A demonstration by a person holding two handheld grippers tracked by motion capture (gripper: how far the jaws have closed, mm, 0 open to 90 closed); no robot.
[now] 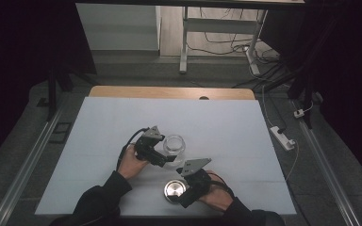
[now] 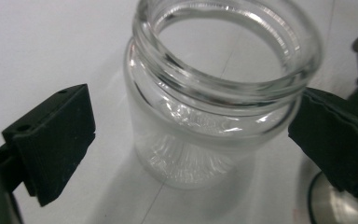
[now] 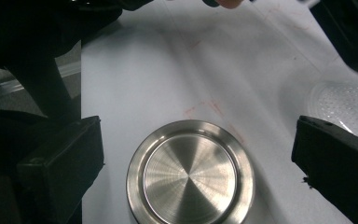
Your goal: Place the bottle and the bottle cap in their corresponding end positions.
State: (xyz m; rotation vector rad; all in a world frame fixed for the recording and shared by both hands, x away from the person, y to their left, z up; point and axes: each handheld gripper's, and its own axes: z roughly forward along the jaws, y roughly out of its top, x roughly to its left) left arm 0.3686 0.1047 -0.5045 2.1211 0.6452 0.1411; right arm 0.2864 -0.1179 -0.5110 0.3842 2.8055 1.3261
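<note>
While both my tongs stand apart, this is how things lie.

Table: a white sheet point(image 1: 122, 117) covers the table; a strip of bare wood point(image 1: 169, 92) shows at the far edge.
Room: dark curtains hang at both sides; grey floor lies around, with a white desk frame point(image 1: 185, 42) and loose cables beyond, and a power strip point(image 1: 283, 137) on the floor at the right.
Jar: the glass jar point(image 1: 175, 145) stands upright and open-mouthed near the middle of the sheet.
Lid: the steel lid point(image 1: 175, 189) lies flat on the sheet, nearer to me than the jar and apart from it.
Left tongs: my left tongs point(image 1: 167, 157) reach to the jar from its left, jaws wide.
Right tongs: my right tongs point(image 1: 181, 195) sit at the lid, jaws wide.
Left gripper view: the jar point(image 2: 214, 116) stands between my jaws; the left one is clear of the glass, the right one is right at its shoulder, and I cannot tell whether it touches. A sliver of the lid point(image 2: 331, 207) shows at the lower right.
Right gripper view: the lid point(image 3: 190, 172) lies between my jaws, both clear of it; faint red marks point(image 3: 205, 107) on the sheet and the jar's ribbed base point(image 3: 349, 105) show at the right.
</note>
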